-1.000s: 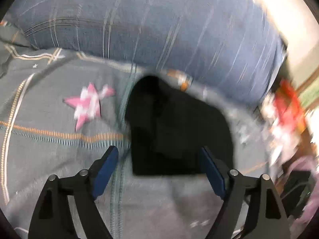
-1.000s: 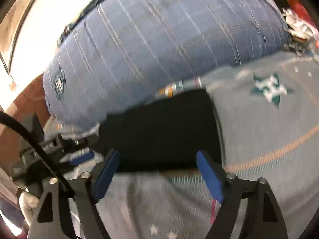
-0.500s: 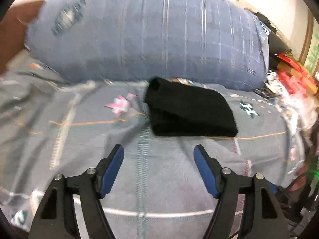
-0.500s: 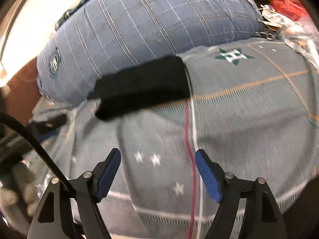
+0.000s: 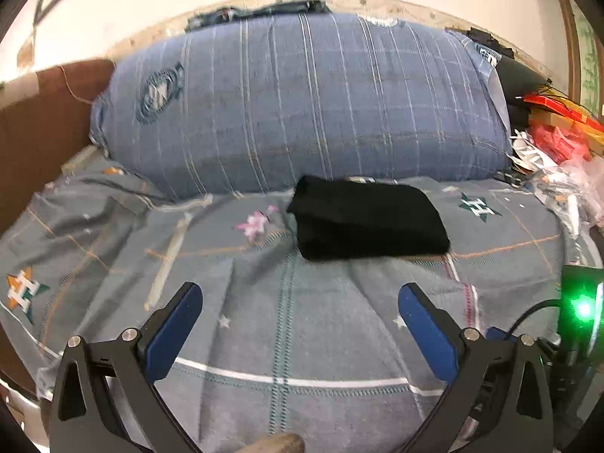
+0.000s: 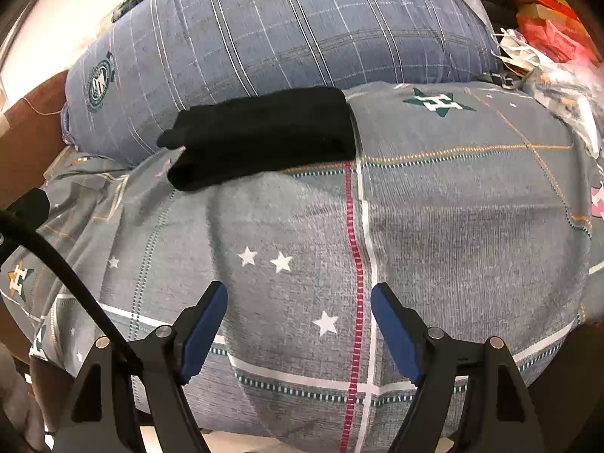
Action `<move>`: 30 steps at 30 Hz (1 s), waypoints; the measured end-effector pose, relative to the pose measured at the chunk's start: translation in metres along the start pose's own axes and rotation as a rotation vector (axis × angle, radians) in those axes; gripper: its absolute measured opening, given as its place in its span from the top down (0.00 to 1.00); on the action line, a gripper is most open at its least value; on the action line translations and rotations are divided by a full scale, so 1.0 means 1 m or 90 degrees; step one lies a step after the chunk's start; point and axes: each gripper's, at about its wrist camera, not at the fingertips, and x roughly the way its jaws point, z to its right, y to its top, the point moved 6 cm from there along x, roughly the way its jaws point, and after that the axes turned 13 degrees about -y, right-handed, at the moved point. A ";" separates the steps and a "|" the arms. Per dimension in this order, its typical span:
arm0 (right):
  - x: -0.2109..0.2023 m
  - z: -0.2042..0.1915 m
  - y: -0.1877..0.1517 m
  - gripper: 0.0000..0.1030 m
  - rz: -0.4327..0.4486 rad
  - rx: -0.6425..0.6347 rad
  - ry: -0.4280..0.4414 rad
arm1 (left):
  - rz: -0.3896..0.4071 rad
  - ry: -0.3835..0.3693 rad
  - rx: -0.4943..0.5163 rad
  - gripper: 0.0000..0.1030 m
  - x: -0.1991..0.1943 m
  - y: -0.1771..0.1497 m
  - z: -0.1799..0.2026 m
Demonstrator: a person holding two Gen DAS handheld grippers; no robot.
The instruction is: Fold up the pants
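Observation:
The black pants (image 5: 368, 222) lie folded into a compact rectangle on the grey patterned bedsheet (image 5: 302, 324), against the foot of the big blue plaid pillow (image 5: 302, 102). They also show in the right wrist view (image 6: 260, 136). My left gripper (image 5: 300, 294) is open and empty, held back from the pants over the sheet. My right gripper (image 6: 299, 292) is open and empty, also well short of the pants.
The pillow (image 6: 287, 34) fills the back of the bed. Red packaging and plastic clutter (image 5: 558, 147) sit at the right edge, also seen in the right wrist view (image 6: 547, 37). A brown headboard (image 5: 41, 120) stands at the left. A device with a green light (image 5: 583, 307) is at the lower right.
Both grippers have pulled back from the folded pants, which now lie farther away and smaller in both views. The pants stay put on the sheet.

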 end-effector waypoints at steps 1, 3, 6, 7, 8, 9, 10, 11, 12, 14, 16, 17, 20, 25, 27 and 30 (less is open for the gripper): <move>0.001 0.000 0.000 0.20 -0.003 0.001 -0.002 | -0.014 -0.006 -0.005 0.00 0.003 -0.003 0.000; 0.003 0.001 -0.001 0.19 -0.007 0.002 -0.006 | -0.034 -0.014 -0.013 0.00 0.007 -0.008 0.000; 0.003 -0.001 -0.002 0.19 -0.007 -0.002 -0.011 | -0.054 -0.024 -0.027 0.00 0.011 -0.014 -0.003; 0.003 -0.002 -0.003 0.19 -0.007 -0.008 -0.013 | -0.058 -0.028 -0.031 0.00 0.012 -0.015 -0.003; 0.003 -0.004 -0.003 0.18 -0.006 -0.011 -0.014 | -0.061 -0.031 -0.034 0.00 0.013 -0.017 -0.003; 0.003 -0.005 -0.003 0.18 -0.006 -0.015 -0.015 | -0.062 -0.032 -0.034 0.00 0.013 -0.018 -0.003; 0.002 -0.007 -0.004 0.18 -0.004 -0.020 -0.018 | -0.062 -0.032 -0.034 0.00 0.013 -0.019 -0.003; 0.002 -0.009 -0.004 0.18 -0.002 -0.026 -0.020 | -0.064 -0.033 -0.034 0.00 0.013 -0.020 -0.003; 0.001 -0.011 -0.005 0.17 -0.001 -0.031 -0.021 | -0.067 -0.036 -0.035 0.00 0.014 -0.021 -0.003; 0.001 -0.015 -0.006 0.17 0.002 -0.043 -0.025 | -0.076 -0.041 -0.042 0.00 0.016 -0.024 -0.005; 0.001 -0.018 -0.007 0.17 0.003 -0.051 -0.027 | -0.084 -0.045 -0.047 0.00 0.018 -0.026 -0.007; 0.001 -0.019 -0.008 0.17 0.005 -0.056 -0.029 | -0.088 -0.047 -0.049 0.00 0.019 -0.027 -0.008; 0.001 -0.022 -0.008 0.17 0.008 -0.067 -0.034 | -0.097 -0.050 -0.055 0.00 0.022 -0.030 -0.010; 0.001 -0.026 -0.009 0.16 0.011 -0.076 -0.037 | -0.105 -0.054 -0.063 0.00 0.024 -0.034 -0.013; 0.000 -0.027 -0.010 0.16 0.014 -0.079 -0.037 | -0.108 -0.055 -0.065 0.00 0.025 -0.035 -0.013; -0.001 -0.030 -0.010 0.16 0.020 -0.085 -0.036 | -0.111 -0.057 -0.066 0.00 0.026 -0.036 -0.014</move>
